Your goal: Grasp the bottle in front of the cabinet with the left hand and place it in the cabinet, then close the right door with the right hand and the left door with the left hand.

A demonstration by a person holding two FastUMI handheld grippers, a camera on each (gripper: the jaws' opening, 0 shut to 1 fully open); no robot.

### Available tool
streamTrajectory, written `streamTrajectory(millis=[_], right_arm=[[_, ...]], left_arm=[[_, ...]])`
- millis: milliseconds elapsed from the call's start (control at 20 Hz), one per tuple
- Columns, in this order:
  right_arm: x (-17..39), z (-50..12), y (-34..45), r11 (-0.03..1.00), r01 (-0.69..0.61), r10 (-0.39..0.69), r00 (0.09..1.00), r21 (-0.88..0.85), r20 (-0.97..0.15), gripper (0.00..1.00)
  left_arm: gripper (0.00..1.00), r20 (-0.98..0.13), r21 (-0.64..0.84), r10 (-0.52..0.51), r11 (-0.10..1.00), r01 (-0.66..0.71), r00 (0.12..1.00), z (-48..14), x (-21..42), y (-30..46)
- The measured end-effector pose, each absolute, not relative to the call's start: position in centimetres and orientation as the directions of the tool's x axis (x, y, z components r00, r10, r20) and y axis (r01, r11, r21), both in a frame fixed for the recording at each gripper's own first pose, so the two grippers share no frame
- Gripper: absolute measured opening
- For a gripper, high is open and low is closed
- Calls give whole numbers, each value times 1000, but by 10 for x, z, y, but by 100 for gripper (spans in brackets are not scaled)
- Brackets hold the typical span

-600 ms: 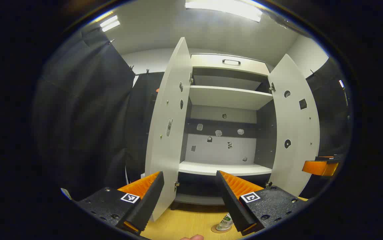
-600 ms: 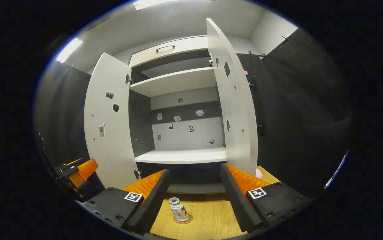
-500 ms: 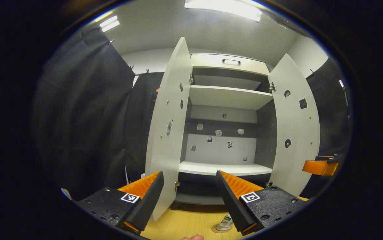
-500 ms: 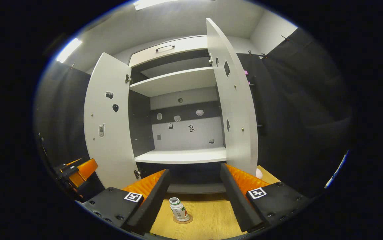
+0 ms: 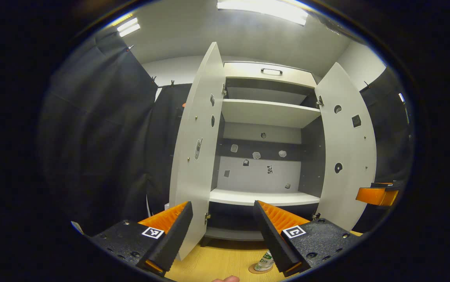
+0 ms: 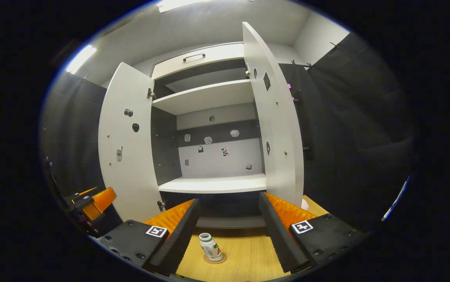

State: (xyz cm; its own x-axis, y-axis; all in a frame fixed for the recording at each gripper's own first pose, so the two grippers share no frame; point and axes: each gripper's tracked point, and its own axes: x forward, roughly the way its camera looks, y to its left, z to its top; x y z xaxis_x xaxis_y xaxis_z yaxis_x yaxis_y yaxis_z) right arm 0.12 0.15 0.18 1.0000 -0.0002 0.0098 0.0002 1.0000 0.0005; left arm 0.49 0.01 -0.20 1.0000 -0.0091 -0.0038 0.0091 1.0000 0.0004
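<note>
Both claws level, fingers spread, grasping nothing: left claw [image 5: 221, 235], right claw [image 6: 229, 235], facing cabinet [image 6: 213, 184].

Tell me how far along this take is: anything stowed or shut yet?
Nothing is done. The bottle stands upright on the wooden surface before the cabinet, on a round coaster. Both doors, left and right, stand wide open. The left gripper and right gripper have open, empty jaws. Grasping, placing and both closings remain.
</note>
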Motion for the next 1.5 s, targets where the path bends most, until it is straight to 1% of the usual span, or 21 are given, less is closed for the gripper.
streamTrajectory(millis=[50, 100, 150, 300, 350, 400, 450, 500, 550, 650, 750, 850, 1000, 1150, 1400, 1500], right_arm=[[1, 2, 2, 1000, -1, 1, 1000, 1, 9, 99], [2, 1, 2, 1000, -2, 2, 1000, 2, 8, 90], [1, 1, 2, 1000, -3, 3, 1000, 4, 5, 99], [1, 2, 4, 1000, -6, 6, 1000, 3, 4, 99], [0, 3, 4, 1000, -6, 6, 1000, 1, 8, 91], [0, 4, 4, 1000, -7, 7, 1000, -2, 14, 99], [-1, 6, 5, 1000, -9, 9, 1000, -5, 19, 99], [-2, 8, 5, 1000, -12, 12, 1000, -6, 24, 99], [-3, 9, 5, 1000, -14, 14, 1000, -7, 27, 99], [-4, 10, 5, 1000, -17, 18, 999, -5, 31, 99], [-6, 11, 3, 1000, -16, 16, 999, -2, 30, 99], [-9, 12, -1, 1000, -8, 8, 999, 0, 31, 99], [-16, 15, -13, 1000, 23, -23, 999, -12, 34, 99], [-22, 17, -26, 998, 58, -57, 998, -24, 38, 99], [-29, 17, -46, 994, 108, -107, 994, -17, 37, 99], [-29, 17, -54, 992, 126, -126, 991, -15, 36, 99]], left_arm=[[92, -3, 1, -11, 1000, 11, 1000, -2, 6, 0], [95, -3, 1, -12, 1000, 12, 1000, -2, 6, -1], [95, -3, 0, -15, 1000, 15, 1000, -2, 6, -2], [95, -4, -6, -19, 1000, 19, 1000, -3, 6, -2], [95, -5, -8, -19, 1000, 19, 1000, -3, 5, -2], [95, -6, -10, -20, 1000, 20, 1000, -4, 6, -3], [95, -7, -11, -20, 1000, 20, 1000, -4, 7, -3], [92, -8, -14, -21, 1000, 21, 1000, -5, 7, -4], [95, -7, -19, -25, 1000, 25, 1000, -4, 8, -6], [95, 0, -29, -42, 999, 42, 999, -5, 13, -14], [95, 4, -45, -78, 996, 79, 997, -8, 19, -30], [94, -10, -78, -139, 987, 138, 990, -18, 25, -55], [95, -39, -113, -238, 966, 232, 971, -41, 32, -98], [95, -94, -85, -288, 956, 281, 953, -77, 37, -130], [95, -201, -101, -312, 950, 297, 929, -153, 39, -158], [95, -266, -115, -313, 949, 292, 912, -191, 41, -164]])
